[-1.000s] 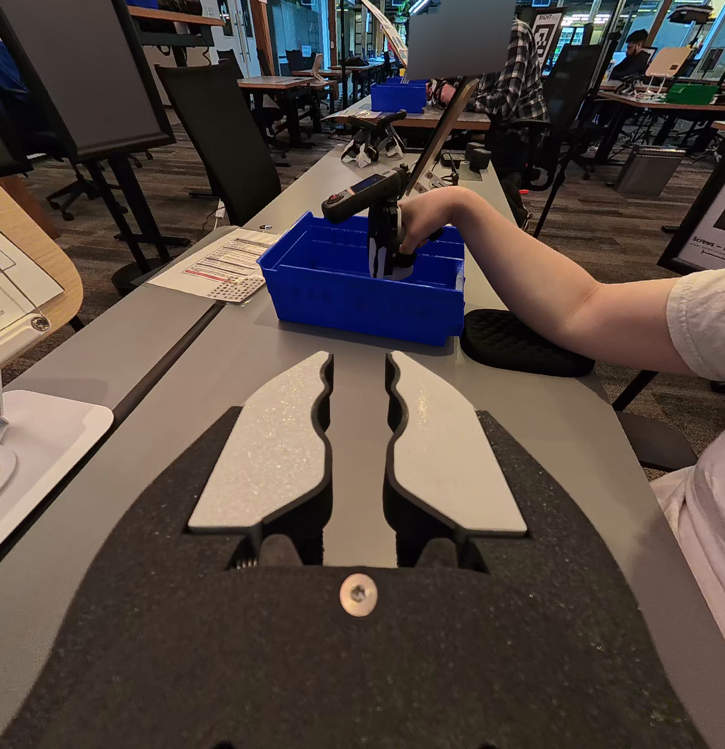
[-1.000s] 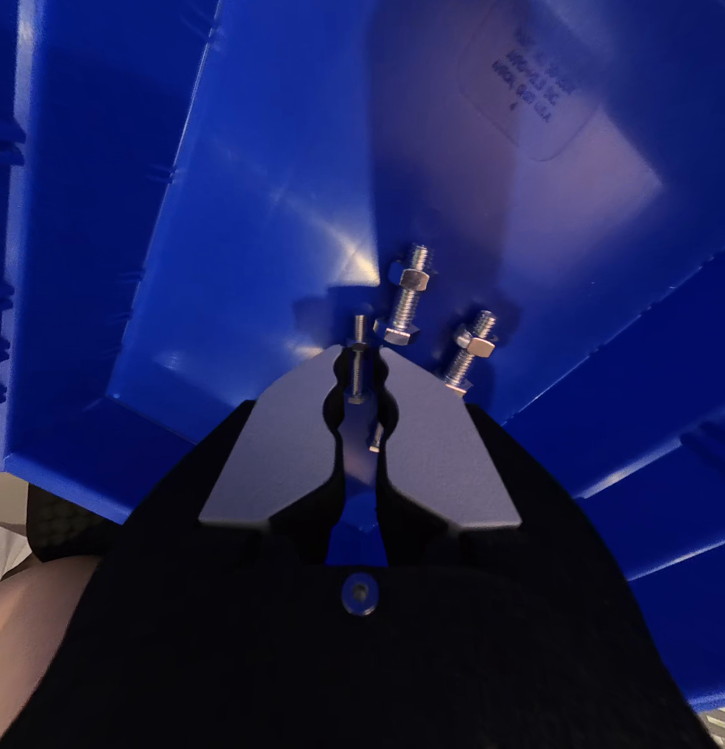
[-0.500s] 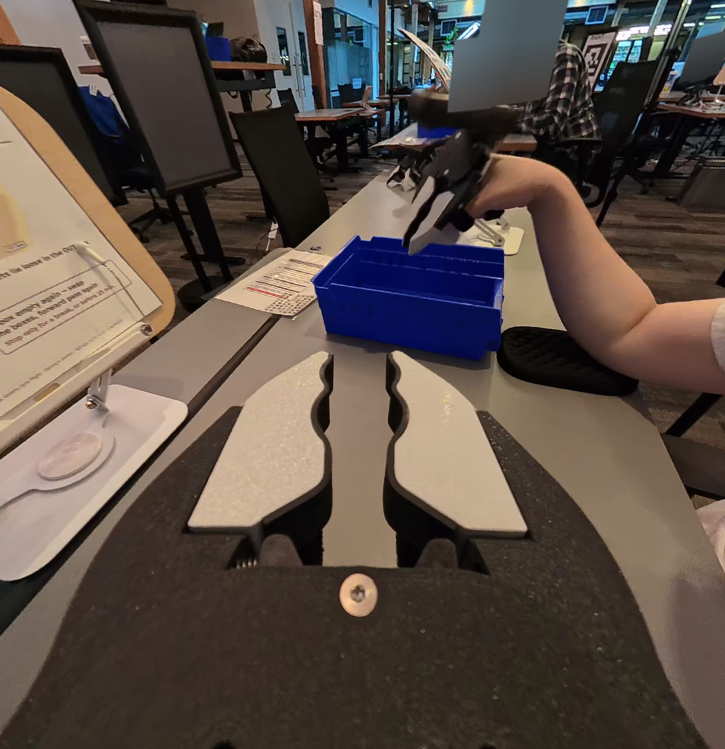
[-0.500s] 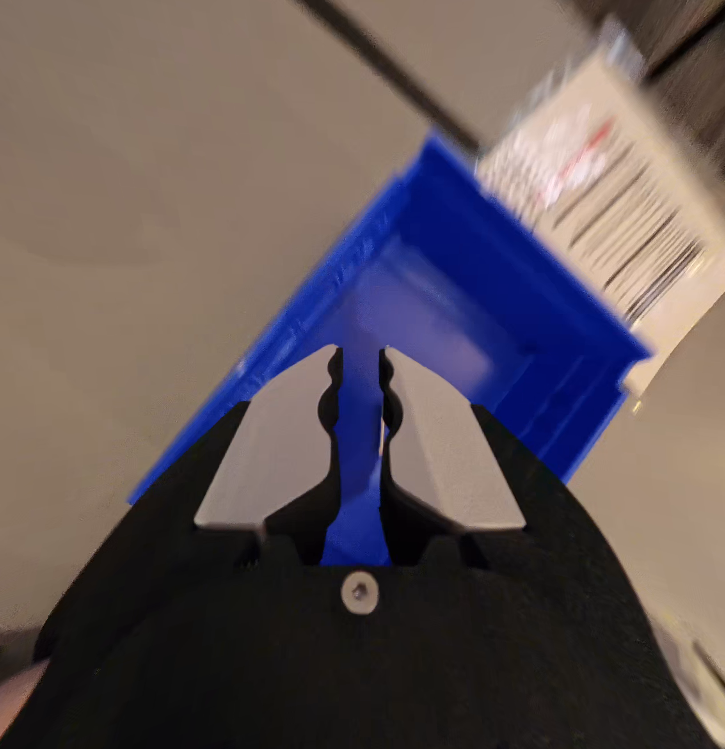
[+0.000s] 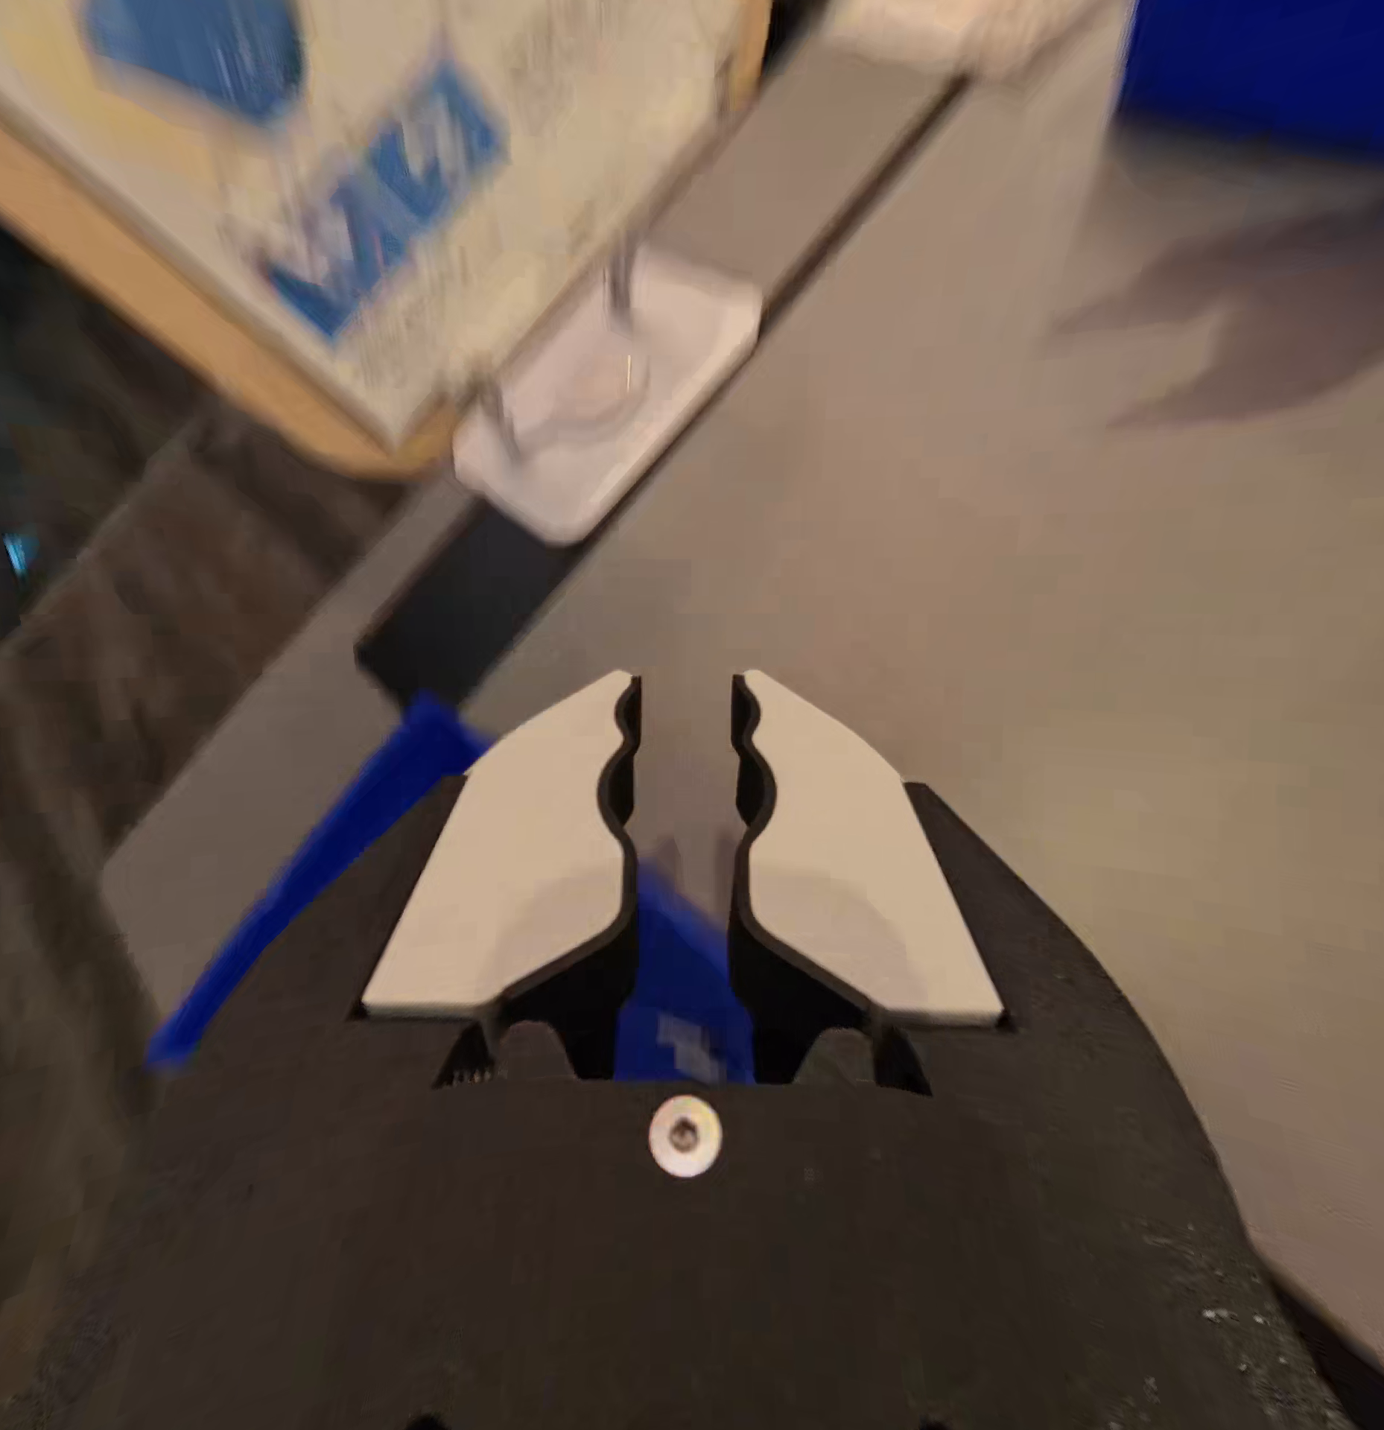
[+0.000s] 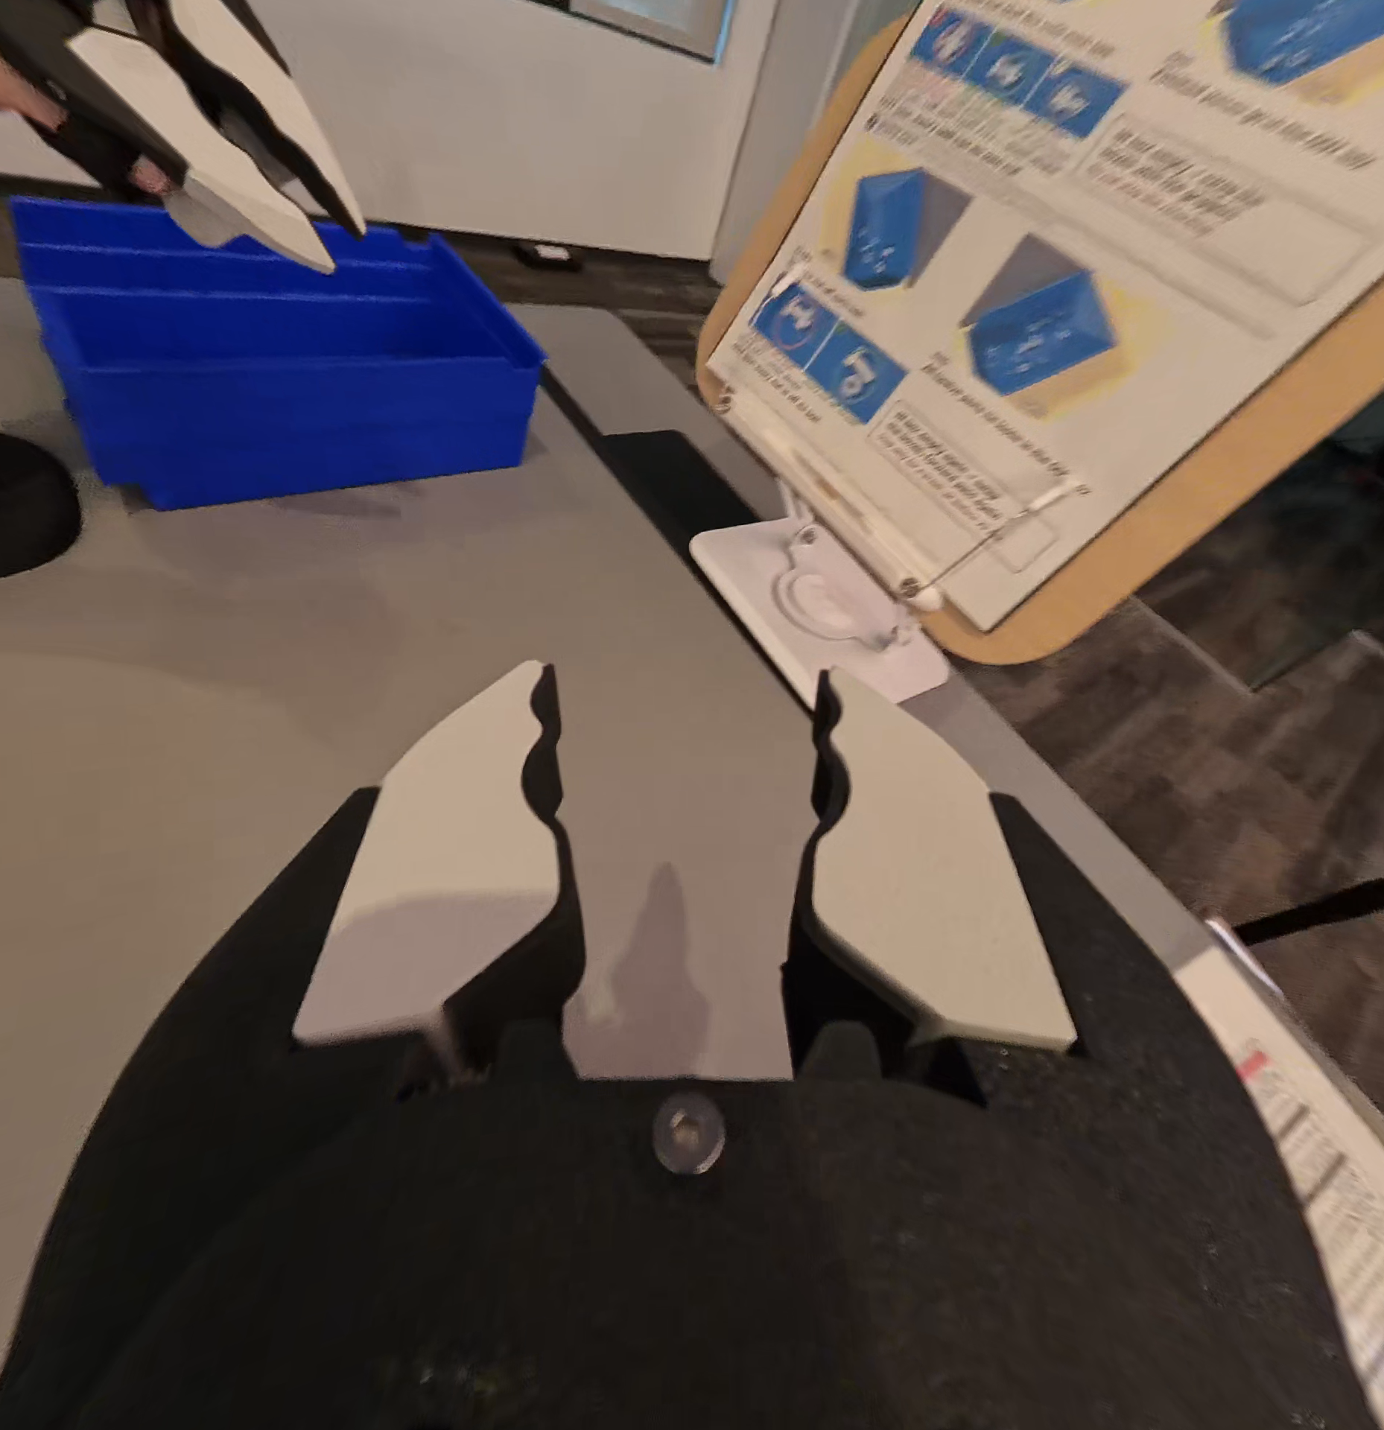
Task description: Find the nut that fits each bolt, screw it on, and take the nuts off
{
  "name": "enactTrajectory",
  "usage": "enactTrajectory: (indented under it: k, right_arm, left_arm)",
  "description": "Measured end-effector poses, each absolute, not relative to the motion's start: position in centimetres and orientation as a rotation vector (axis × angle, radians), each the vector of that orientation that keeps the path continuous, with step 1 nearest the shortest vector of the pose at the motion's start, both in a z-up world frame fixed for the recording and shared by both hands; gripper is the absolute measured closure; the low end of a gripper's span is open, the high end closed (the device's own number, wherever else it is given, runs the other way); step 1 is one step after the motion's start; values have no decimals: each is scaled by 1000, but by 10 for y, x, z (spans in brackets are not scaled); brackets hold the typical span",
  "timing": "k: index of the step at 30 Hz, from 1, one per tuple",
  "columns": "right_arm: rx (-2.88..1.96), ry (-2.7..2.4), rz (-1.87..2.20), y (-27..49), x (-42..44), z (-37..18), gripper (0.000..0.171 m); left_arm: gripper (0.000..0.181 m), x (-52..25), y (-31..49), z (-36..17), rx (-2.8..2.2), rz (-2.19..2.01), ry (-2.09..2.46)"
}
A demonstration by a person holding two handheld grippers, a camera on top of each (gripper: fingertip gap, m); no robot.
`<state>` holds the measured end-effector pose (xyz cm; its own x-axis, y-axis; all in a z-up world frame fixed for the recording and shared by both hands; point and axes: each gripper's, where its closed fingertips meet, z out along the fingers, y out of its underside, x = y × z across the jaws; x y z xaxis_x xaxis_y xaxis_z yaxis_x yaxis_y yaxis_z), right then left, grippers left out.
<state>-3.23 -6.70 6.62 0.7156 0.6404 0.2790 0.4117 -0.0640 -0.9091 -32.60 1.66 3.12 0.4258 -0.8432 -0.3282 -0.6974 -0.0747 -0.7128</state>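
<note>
No bolt or nut shows in either view. My right gripper (image 6: pixel 685 672) is wide open and empty, low over the grey table (image 6: pixel 248 696). A blue bin (image 6: pixel 286 402) stands at the far left of the right wrist view. My left gripper (image 6: pixel 339 249) hangs just above that bin's back rim, pointing down. In the blurred left wrist view my left gripper (image 5: pixel 685 681) has a narrow gap between its fingers with nothing in it. The blue bin's edge (image 5: pixel 302 867) lies under its fingers. The bin's floor is hidden.
A tan-edged instruction board (image 6: pixel 1060 309) on a white base (image 6: pixel 820 611) stands at the table's right edge; it also shows in the left wrist view (image 5: pixel 325 193). A black pad (image 6: pixel 15 503) lies left of the bin. A printed sheet (image 6: pixel 1331 1161) lies at near right. Another blue shape (image 5: pixel 1261 54) shows at top right. My left tips are about 50 centimetres from the blue shape (image 5: pixel 1261 54), my right tips only 25 centimetres.
My right gripper came up out of a blue bin, swung away over the table and opened wide. My left gripper lifted, turned and now points down over a blue bin.
</note>
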Motion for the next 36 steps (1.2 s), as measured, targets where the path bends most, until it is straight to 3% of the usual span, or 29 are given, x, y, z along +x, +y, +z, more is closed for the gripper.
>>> enactTrajectory:
  k: [5, 13, 16, 28, 36]
  right_arm:
    - [-1742, -916, 216, -60, -45, 42, 110]
    - [-1771, -945, 203, -58, -49, 31, 110]
    - [-1796, -951, 210, -57, -49, 25, 110]
    - [-1852, -997, 131, -53, -48, 8, 110]
    - [-1869, -1016, 126, -55, -49, 4, 110]
  left_arm:
    - [161, -424, 52, -20, -2155, 134, 1234]
    - [165, -477, 33, -84, -2597, -122, 1126]
    - [179, -478, 15, -100, -2761, -275, 1067]
    - [172, -466, 5, -130, -3043, -539, 739]
    - [162, -467, 8, -143, -3122, -451, 683]
